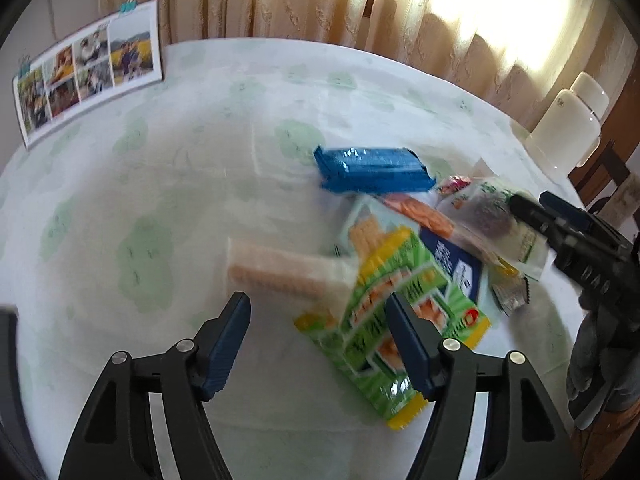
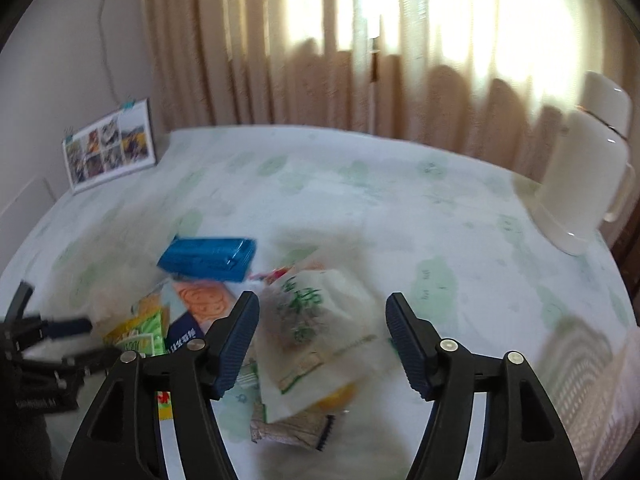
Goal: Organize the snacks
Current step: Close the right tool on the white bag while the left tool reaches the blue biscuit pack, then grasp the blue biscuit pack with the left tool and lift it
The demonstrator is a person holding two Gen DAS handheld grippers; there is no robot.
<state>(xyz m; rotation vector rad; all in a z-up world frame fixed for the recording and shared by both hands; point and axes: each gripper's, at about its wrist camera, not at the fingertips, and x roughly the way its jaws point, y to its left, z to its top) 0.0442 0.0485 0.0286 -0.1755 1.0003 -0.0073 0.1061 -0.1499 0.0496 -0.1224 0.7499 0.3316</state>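
Note:
A heap of snack packets lies on the table. In the left wrist view I see a blue packet (image 1: 370, 170), a green and yellow packet (image 1: 394, 320), a clear sleeve of wafers (image 1: 280, 274) and a pale bag (image 1: 496, 220). My left gripper (image 1: 318, 336) is open above the green packet and the wafers, holding nothing. My right gripper (image 2: 322, 338) is open over the pale bag (image 2: 320, 332); it also shows in the left wrist view (image 1: 536, 210). The blue packet (image 2: 208, 258) lies beyond it.
The round table has a white and green cloth (image 1: 180, 184). A photo calendar (image 1: 86, 76) stands at the far left. A white jug (image 2: 584, 180) stands at the right edge. Curtains (image 2: 320, 60) hang behind.

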